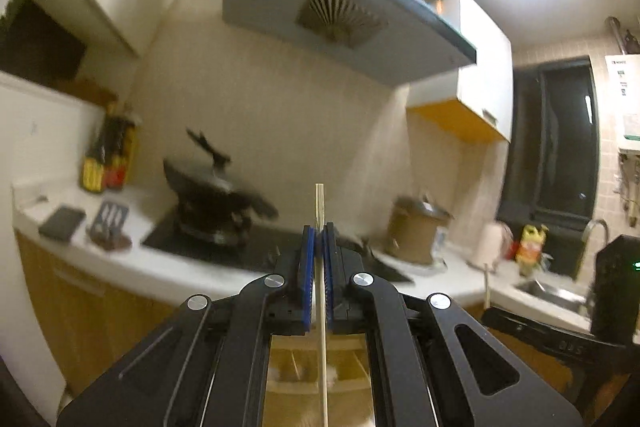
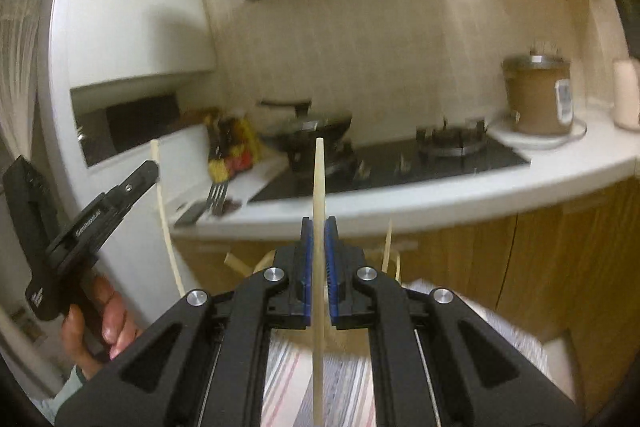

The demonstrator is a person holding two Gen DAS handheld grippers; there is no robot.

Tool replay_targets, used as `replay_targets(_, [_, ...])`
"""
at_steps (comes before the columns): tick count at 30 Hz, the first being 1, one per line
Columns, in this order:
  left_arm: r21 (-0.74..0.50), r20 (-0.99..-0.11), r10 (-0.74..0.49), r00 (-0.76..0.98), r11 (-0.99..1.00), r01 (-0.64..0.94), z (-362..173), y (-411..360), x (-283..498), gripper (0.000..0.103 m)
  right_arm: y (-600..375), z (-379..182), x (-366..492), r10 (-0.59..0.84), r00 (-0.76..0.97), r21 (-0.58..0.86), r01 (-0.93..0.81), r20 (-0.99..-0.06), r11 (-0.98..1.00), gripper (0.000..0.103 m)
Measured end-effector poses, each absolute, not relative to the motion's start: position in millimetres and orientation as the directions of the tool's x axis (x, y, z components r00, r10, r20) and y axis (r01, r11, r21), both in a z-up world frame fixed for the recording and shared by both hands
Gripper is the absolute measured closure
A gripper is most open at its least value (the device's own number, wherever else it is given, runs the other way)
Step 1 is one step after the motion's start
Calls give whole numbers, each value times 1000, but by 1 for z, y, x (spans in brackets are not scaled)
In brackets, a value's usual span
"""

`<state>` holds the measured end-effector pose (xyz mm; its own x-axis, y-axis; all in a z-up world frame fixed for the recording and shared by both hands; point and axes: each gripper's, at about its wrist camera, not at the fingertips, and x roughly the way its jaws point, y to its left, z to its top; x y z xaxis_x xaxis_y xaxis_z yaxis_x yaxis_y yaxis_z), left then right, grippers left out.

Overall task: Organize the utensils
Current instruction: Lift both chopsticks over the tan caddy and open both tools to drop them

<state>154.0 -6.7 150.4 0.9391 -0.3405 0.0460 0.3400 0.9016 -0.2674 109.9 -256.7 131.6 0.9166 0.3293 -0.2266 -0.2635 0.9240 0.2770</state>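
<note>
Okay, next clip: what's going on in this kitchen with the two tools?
A person holds a tool in each hand, and each is shut on one pale wooden chopstick. The left tool grips its chopstick upright, tip pointing up. The right tool holds its own chopstick the same way. Both are raised in front of the white counter with the black stove. A wooden tray with compartments shows below the left tool.

White counter [image 2: 440, 195] carries hob [image 2: 392, 167], canister [image 2: 536, 99].
</note>
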Motion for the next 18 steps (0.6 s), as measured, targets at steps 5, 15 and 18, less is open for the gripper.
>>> replay_targets(5, [-283,132,-227,965,924,256,163,-3,169,101,-258,143,142,233,961,252,-190,-153,949,98])
replay_targets(15, [-297,223,-89,971,942,155,165,-2,201,101,-268,139,192,123,989,250,-98,-85,963,98])
replay_targets(18, [-295,212,-84,974,944,145,160,-3,212,101,-264,133,201,112,990,240,-90,-81,967,98])
